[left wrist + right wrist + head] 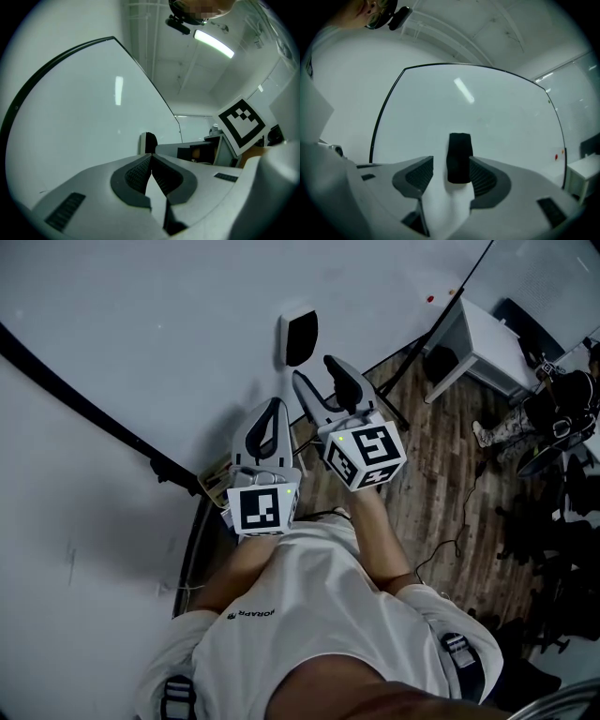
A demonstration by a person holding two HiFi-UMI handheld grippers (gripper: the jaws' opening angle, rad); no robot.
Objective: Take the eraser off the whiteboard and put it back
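Note:
The black eraser (298, 337) sticks upright on the whiteboard (141, 324). In the head view my right gripper (314, 369) stands open just short of the eraser, its fingers pointing at the board. In the right gripper view the eraser (459, 157) shows in the gap of the right gripper (451, 174); the pads do not press on it. My left gripper (275, 405) is shut and holds nothing, lower and to the left of the eraser. The left gripper view has its closed tips (151, 158) below the eraser (149, 142), seen edge-on.
The board's black frame (84, 409) runs down the left. A small red magnet (430, 298) sits on the board at the right. A white desk (487, 338) stands on the wooden floor (441, 484) beside dark chairs (562, 409) and cables.

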